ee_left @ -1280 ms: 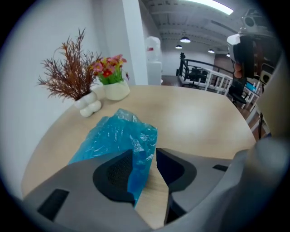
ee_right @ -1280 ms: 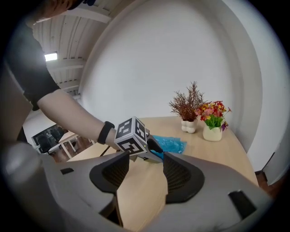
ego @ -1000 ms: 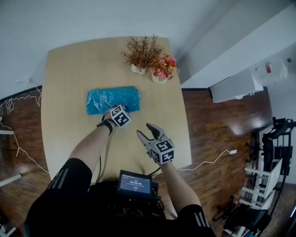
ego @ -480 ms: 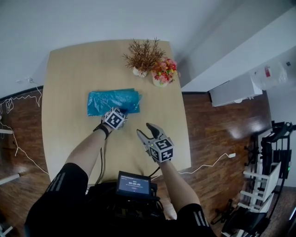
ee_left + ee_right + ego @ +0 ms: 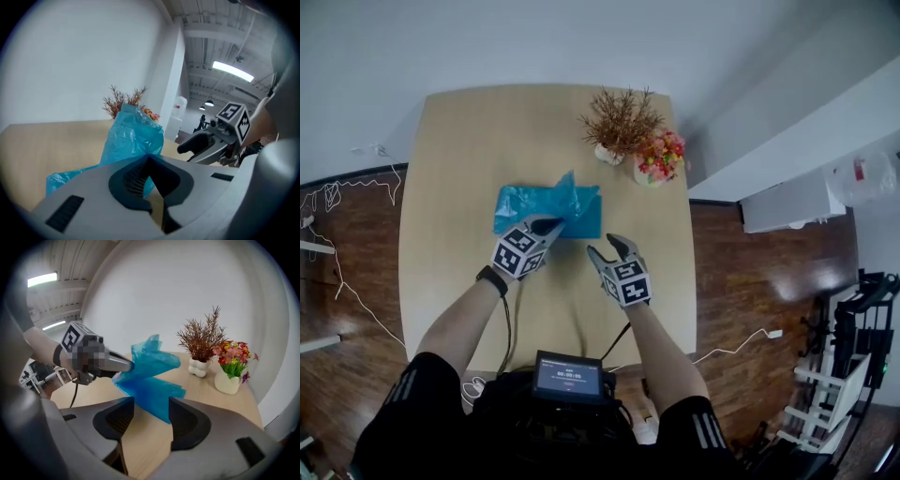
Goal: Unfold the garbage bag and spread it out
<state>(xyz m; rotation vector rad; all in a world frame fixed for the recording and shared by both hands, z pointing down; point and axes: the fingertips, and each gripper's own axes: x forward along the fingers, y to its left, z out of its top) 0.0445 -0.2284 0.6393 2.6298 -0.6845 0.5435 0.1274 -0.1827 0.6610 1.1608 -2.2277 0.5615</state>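
- Left tongs [image 5: 551,225] clenched on the crinkled blue plastic garbage bag [image 5: 581,208] — one part held above the pale wooden tabletop [image 5: 459,150].
- Right tongs [image 5: 609,247] released — near the bag.

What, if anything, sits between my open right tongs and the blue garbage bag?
Nothing visible. Only bare table lies between the right tongs and the near edge of the garbage bag. The left tongs are shut on a raised fold of the bag, off to the left of that path.
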